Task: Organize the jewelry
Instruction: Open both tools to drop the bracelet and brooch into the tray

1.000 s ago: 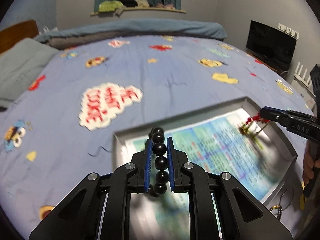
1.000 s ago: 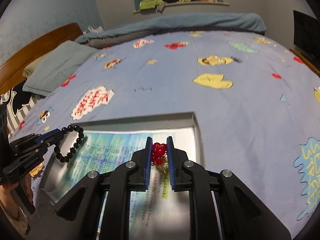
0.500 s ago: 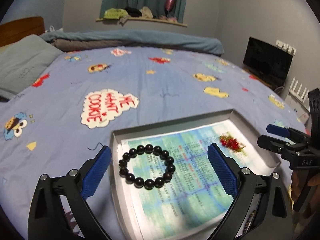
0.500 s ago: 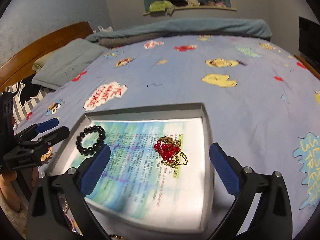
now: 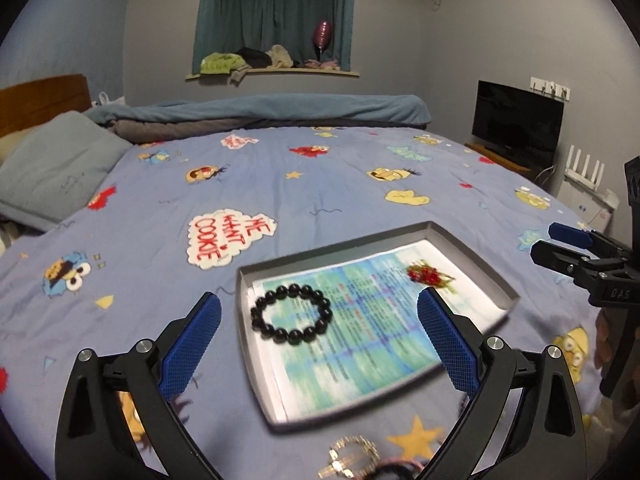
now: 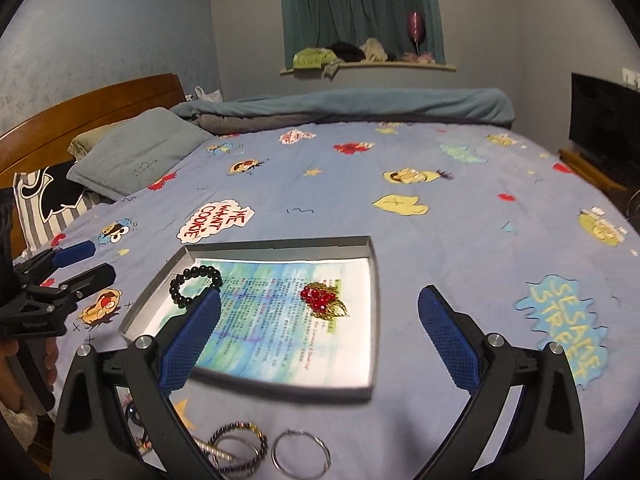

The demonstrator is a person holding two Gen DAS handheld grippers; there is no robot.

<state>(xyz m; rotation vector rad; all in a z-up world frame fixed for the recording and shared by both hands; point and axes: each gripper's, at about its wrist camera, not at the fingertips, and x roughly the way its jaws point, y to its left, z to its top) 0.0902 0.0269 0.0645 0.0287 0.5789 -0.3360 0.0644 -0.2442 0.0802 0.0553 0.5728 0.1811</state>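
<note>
A shallow grey tray (image 5: 472,254) (image 6: 374,312) lined with a printed sheet lies on the bed. In its left end rests a black bead bracelet (image 5: 291,313) (image 6: 195,285). Toward its right end lies a red-bead and gold piece (image 5: 427,274) (image 6: 323,299). My left gripper (image 5: 318,344) hangs open above the tray's near side, nothing between its blue pads. My right gripper (image 6: 318,342) is likewise open and empty above the tray; it also shows at the right edge of the left wrist view (image 5: 576,252). Loose rings and bracelets (image 6: 248,446) (image 5: 354,456) lie on the bedspread in front of the tray.
The bedspread (image 5: 280,184) is blue with cartoon prints. A grey pillow (image 6: 136,156) and wooden headboard (image 6: 80,104) are at the left, a rolled blanket (image 5: 260,114) at the far side, and a black TV (image 5: 518,122) beyond the right edge.
Both grippers opened and let go: the black bracelet and the red-and-gold piece dropped onto the tray. Both grippers then pulled back and rose, so the tray looks smaller.
</note>
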